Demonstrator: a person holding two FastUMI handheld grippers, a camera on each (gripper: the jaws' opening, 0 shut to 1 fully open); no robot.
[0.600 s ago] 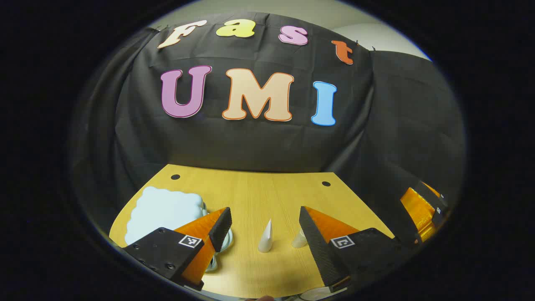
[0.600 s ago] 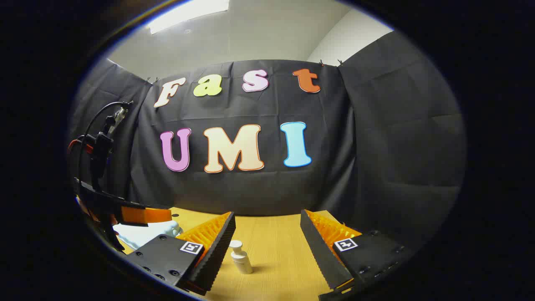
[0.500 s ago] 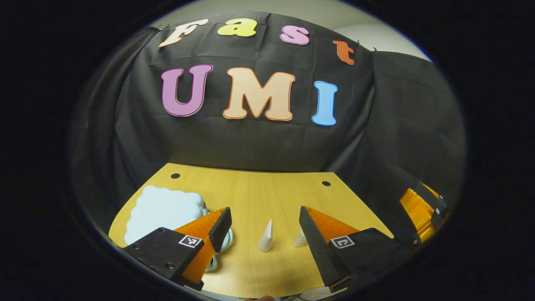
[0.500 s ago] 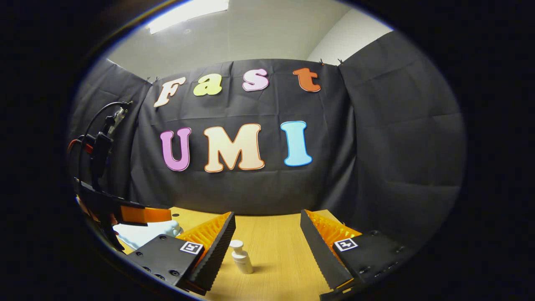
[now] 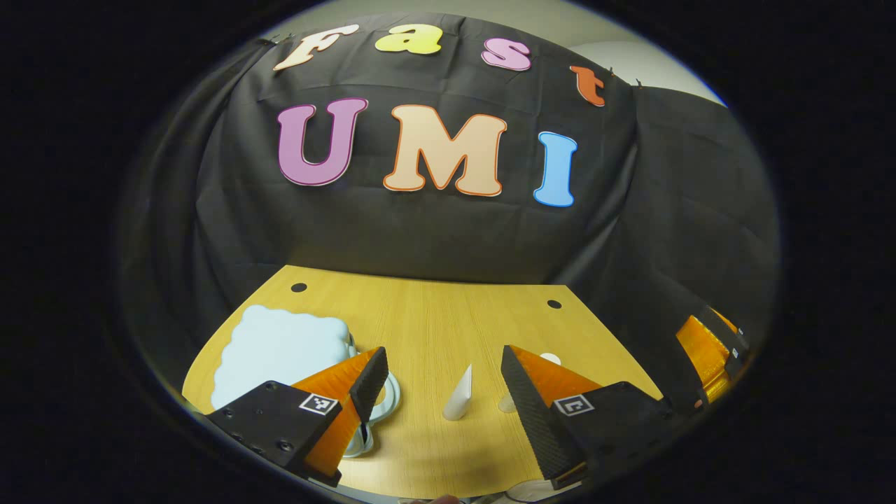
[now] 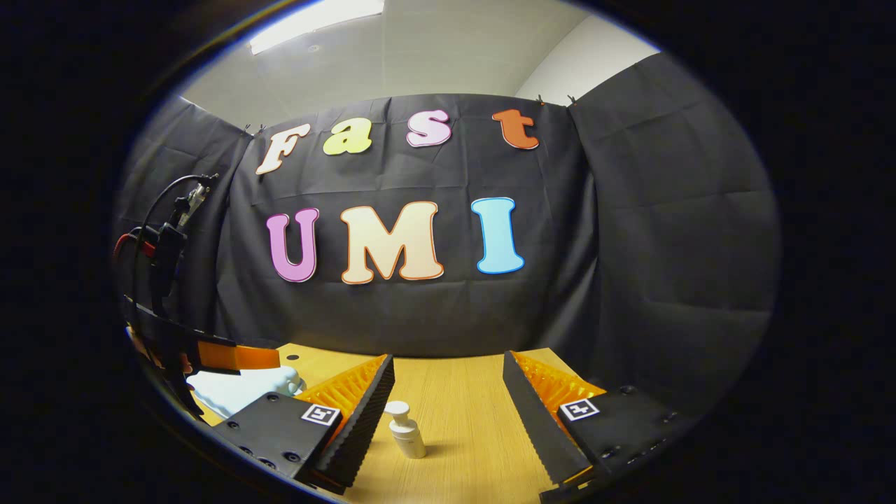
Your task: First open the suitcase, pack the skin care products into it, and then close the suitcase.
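Note:
A pale blue suitcase (image 5: 280, 346) with a wavy outline lies shut on the wooden table (image 5: 434, 315), left of my left gripper (image 5: 441, 371). That gripper hangs open above the table with nothing between its fingers. A white cone-shaped tube (image 5: 458, 395) stands just ahead of it. A small white bottle (image 5: 505, 402) is partly hidden behind its right finger. My right gripper (image 6: 448, 385) is also open and holds nothing. A white pump bottle (image 6: 406, 437) stands on the table between its fingers, lower down. The suitcase (image 6: 238, 388) also shows in the right gripper view, at the lower left.
A round white piece (image 5: 386, 395) sits at the suitcase's near corner, half behind my left finger. Two dark holes (image 5: 299, 288) mark the table's far edge. Black cloth walls close in behind and on both sides. Cables (image 6: 157, 245) rise off the left gripper (image 6: 234, 357).
The left gripper view has tipped slightly down and to the left, so more of the table and suitcase show. The right gripper has hardly moved. Both stay open.

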